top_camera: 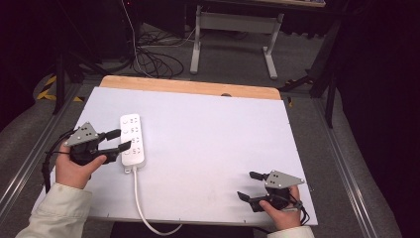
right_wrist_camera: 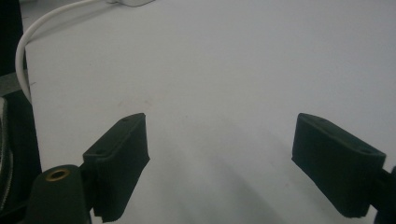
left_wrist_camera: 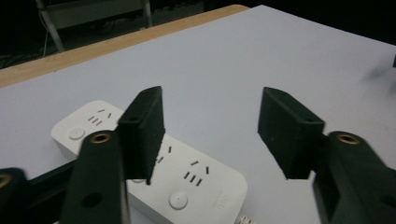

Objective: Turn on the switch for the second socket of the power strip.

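A white power strip (top_camera: pixel 132 140) lies on the white table top (top_camera: pixel 208 134) at the left, its white cable (top_camera: pixel 143 213) running off the near edge. My left gripper (top_camera: pixel 119 139) is open right beside the strip's left side, its jaws pointing at it. In the left gripper view the strip (left_wrist_camera: pixel 187 179) lies below and behind the left jaw, and nothing is between the jaws. My right gripper (top_camera: pixel 247 185) is open near the table's front right corner, above bare table. The cable (right_wrist_camera: pixel 32 32) curves at the top left of the right gripper view.
A wooden strip (top_camera: pixel 190 87) edges the table's far side. Beyond it stand a metal frame (top_camera: pixel 235 29) and loose cables (top_camera: pixel 153 59) on the floor. Metal rails (top_camera: pixel 346 163) run along both sides of the table.
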The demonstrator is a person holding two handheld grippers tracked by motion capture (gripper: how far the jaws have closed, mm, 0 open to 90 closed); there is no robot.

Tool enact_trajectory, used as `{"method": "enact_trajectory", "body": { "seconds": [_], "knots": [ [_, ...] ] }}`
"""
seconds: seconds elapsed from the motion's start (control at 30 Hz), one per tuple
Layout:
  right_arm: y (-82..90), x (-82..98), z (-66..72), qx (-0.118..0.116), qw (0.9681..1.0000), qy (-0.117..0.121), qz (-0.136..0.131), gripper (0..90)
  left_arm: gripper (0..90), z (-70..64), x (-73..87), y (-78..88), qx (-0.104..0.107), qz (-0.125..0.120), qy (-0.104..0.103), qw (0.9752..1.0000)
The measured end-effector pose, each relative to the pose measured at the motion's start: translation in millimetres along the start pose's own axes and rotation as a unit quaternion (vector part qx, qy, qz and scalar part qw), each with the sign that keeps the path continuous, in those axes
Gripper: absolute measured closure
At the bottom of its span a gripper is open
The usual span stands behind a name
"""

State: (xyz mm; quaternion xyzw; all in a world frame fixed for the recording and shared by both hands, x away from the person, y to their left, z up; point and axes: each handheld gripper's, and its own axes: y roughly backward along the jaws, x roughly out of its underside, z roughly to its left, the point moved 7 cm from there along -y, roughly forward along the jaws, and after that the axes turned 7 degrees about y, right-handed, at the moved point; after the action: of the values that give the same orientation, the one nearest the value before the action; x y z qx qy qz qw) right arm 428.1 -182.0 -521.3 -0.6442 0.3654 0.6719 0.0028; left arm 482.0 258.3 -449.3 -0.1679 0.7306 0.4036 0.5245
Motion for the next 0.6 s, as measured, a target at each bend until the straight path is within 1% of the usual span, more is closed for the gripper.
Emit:
{"method": "enact_trajectory", "body": {
  "seconds": [0.03, 0.1, 0.13, 0.17, 0.2, 0.23, 0.27, 0.37, 0.43, 0.5, 0.6],
  "knots": [
    [-0.1, 0.0, 0.0, 0.0, 1.0, 0.0, 0.0, 19.0, 51.8, 1.9, 1.0, -1.6, 0.001, 0.001, 0.0, 1.0],
    [-0.3, 0.1, 0.0, -0.001, 1.0, 0.0, 0.0, 18.8, 60.3, 7.3, 3.3, -4.3, -0.002, 0.005, -0.009, 0.9999],
    [-0.3, 0.1, 0.1, -0.001, 1.0, 0.0, 0.001, 18.8, 64.5, 9.6, 4.8, -5.9, -0.004, 0.006, -0.008, 0.9999],
    [-0.3, 0.1, 0.1, -0.001, 1.0, 0.0, 0.001, 18.7, 67.4, 12.6, 6.1, -7.6, -0.009, 0.006, -0.009, 0.9999],
    [-0.2, 0.1, 0.0, -0.001, 1.0, 0.0, 0.001, 18.6, 69.5, 12.6, 6.1, -7.6, -0.009, 0.006, -0.009, 0.9999],
    [-0.1, 0.1, 0.0, -0.002, 1.0, 0.0, 0.001, 18.6, 71.8, 19.1, 9.0, -10.5, -0.023, 0.013, -0.018, 0.9995],
    [-0.1, 0.2, 0.0, -0.001, 1.0, 0.0, 0.001, 18.6, 74.2, 21.3, 10.2, -12.0, -0.026, 0.015, -0.019, 0.9994],
    [-0.2, 0.2, -0.1, -0.001, 1.0, 0.0, 0.001, 19.5, 84.6, 26.0, 13.4, -15.9, -0.027, 0.016, -0.019, 0.9993],
    [-0.1, 0.2, -0.1, 0.0, 1.0, 0.001, 0.001, 20.0, 89.2, 28.9, 15.7, -17.5, -0.029, 0.019, -0.018, 0.9992],
    [-0.2, 0.2, -0.3, 0.001, 1.0, 0.0, 0.001, 20.2, 89.7, 31.9, 17.6, -19.2, -0.028, 0.019, -0.018, 0.9993],
    [-0.4, 0.3, -0.2, 0.001, 1.0, 0.0, 0.002, 20.3, 89.8, 34.2, 20.5, -21.6, -0.025, 0.019, -0.008, 0.9995]
  ]
}}
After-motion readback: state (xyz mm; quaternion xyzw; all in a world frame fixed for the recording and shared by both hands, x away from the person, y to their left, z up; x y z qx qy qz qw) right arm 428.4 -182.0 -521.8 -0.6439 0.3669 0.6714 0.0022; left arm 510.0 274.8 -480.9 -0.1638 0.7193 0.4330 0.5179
